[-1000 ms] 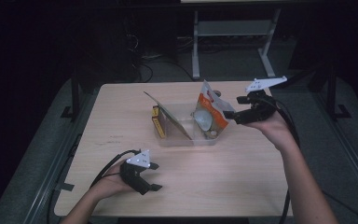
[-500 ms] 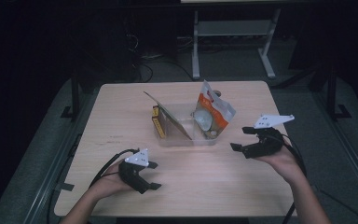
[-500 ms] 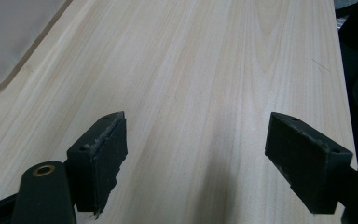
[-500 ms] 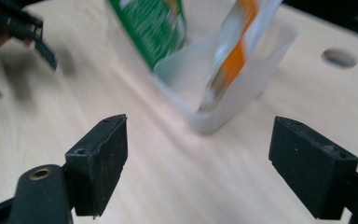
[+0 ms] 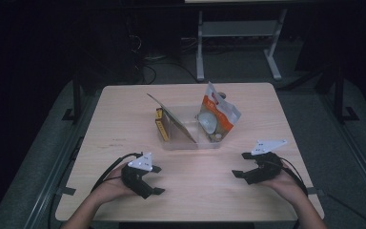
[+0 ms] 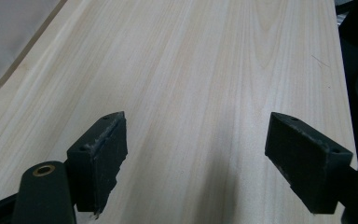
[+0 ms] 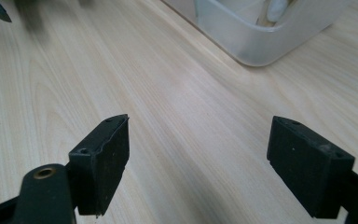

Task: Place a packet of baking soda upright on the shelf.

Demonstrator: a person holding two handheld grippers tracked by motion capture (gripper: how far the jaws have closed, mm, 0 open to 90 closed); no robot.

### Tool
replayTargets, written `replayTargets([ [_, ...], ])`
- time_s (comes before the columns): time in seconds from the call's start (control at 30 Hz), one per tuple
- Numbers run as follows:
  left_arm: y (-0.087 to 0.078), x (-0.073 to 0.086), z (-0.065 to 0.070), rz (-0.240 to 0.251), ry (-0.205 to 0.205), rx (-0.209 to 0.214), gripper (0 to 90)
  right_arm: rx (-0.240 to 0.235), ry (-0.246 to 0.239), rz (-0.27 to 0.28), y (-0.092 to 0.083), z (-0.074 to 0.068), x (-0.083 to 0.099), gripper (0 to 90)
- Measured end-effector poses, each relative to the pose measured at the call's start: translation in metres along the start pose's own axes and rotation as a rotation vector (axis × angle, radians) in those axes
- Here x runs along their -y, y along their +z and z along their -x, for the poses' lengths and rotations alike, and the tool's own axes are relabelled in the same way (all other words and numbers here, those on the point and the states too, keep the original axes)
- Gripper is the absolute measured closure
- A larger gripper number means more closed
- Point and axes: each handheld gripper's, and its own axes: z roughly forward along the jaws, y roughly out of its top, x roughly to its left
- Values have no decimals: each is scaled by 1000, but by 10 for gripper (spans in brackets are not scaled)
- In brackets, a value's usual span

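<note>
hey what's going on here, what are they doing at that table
A person sits at a wooden table with a hand-held gripper in each hand. The left hand-held gripper and the right hand-held gripper both rest low over the near part of the table, jaws wide open and holding nothing. Farther back in the middle stands a clear plastic bin with packaged goods propped in it: an orange and white blister pack, a flat card leaning across, and a yellow pack.

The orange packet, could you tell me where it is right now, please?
In the high view, the orange packet stands upright in the right end of the clear plastic bin at the table's centre, right of the leaning cardboard sheet.
</note>
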Motion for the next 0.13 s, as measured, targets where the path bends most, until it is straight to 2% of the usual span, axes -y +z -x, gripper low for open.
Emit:
replayTargets([
  [0.13,0,0,-1,-1,1,-1,204,-1,-1,4,0,-1,0,205],
])
